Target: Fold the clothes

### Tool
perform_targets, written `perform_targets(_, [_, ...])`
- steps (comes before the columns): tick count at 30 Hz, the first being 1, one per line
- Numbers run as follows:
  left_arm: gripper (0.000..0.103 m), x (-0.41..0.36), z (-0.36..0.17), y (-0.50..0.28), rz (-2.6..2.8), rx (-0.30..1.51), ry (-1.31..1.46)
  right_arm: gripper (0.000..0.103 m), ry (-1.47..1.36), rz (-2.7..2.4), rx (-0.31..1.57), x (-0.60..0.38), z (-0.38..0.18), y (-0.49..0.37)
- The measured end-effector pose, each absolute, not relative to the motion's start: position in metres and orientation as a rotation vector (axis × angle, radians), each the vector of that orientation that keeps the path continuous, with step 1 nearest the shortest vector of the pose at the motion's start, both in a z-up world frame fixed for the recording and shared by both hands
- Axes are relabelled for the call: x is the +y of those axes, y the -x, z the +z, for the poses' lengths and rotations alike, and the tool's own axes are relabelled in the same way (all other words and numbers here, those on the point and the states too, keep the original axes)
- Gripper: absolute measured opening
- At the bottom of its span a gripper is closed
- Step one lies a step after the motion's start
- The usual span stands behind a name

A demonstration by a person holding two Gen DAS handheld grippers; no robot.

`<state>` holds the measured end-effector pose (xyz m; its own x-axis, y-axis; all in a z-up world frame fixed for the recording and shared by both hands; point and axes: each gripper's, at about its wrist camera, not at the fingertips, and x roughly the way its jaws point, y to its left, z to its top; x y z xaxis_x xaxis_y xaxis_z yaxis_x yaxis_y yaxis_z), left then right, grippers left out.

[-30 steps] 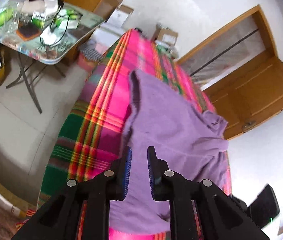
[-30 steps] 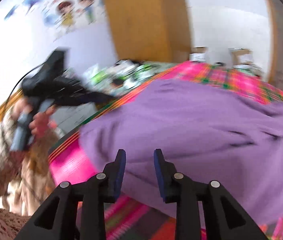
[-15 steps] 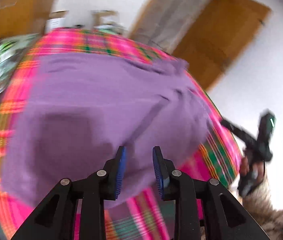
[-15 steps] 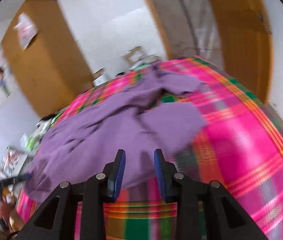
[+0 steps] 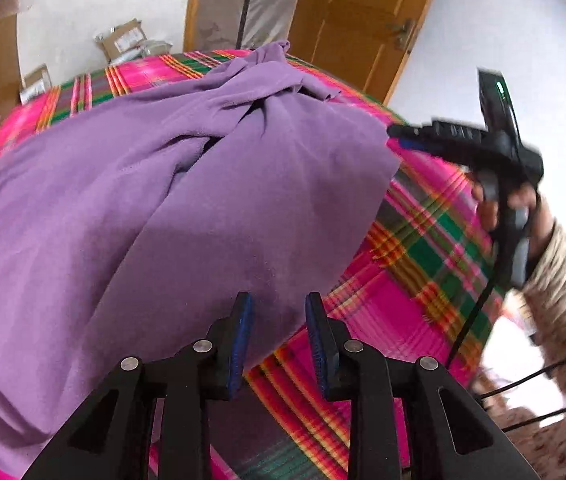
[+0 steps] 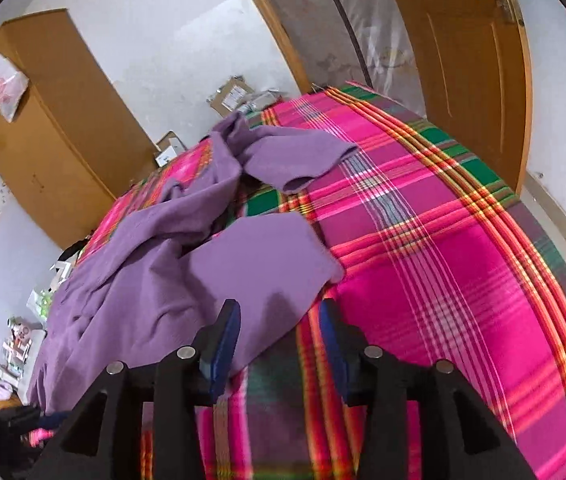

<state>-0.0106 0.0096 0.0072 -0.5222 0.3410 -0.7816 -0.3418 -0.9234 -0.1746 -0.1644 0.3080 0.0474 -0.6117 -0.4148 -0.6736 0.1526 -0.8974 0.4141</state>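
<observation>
The folding has barely begun, as far as these views show. A purple long-sleeved top (image 5: 187,184) lies spread over the pink-and-green plaid bedspread (image 5: 415,280), and it is still rumpled rather than folded: the fabric bunches into a twisted ridge toward the far end of the bedspread, near the wooden door (image 5: 363,20). In the right wrist view one sleeve (image 6: 295,156) is flung out sideways across the plaid, well apart from the nearer flap (image 6: 259,268), with a strip of bedspread showing between them. No neat crease or stacked layer is visible anywhere on the garment.

The left gripper (image 5: 279,320) hovers over the near hem of the top with its blue-padded jaws apart and nothing between them. The right gripper (image 6: 279,332) is likewise parted and empty, poised over the near corner of the flap where purple cloth meets the plaid. From the left wrist view, the right gripper appears at the far side of the top, its tip near the cloth's edge, held in the person's hand (image 5: 519,204).

What seems left is nearly everything: smoothing the body, bringing the sleeves in, then folding it over. Both grippers look positioned to take hold of edges.
</observation>
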Motion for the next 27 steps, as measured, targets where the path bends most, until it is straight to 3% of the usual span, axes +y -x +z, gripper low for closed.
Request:
perform_targets(9, [0.029, 0.013, 0.004, 0.006, 2.475, 0.062, 1.264, 0.043, -1.197, -2.449, -0.428, 0.287, 0.039, 0.186])
perform_targets(11, [0.029, 0.017, 0.004, 0.002, 2.476, 0.117, 1.25, 0.034, -1.182, -2.42, -0.432, 0.282, 0.038, 0.188])
perform_targets(13, [0.029, 0.018, 0.004, 0.0, 2.48, 0.138, 1.245, 0.015, -1.168, -2.413, -0.416, 0.279, 0.038, 0.187])
perform_targets(14, [0.029, 0.017, 0.003, 0.001, 2.484, 0.132, 1.247, 0.011, -1.161, -2.415, -0.408, 0.277, 0.038, 0.186])
perform_targets(20, [0.029, 0.012, 0.0, 0.008, 2.507, 0.098, 1.262, 0.002, -1.074, -2.477, -0.43, 0.29, 0.054, 0.169])
perform_targets(27, [0.029, 0.004, -0.003, 0.012, 2.53, 0.025, 1.27, 0.002, -0.999, -2.566, -0.418, 0.311, 0.072, 0.143])
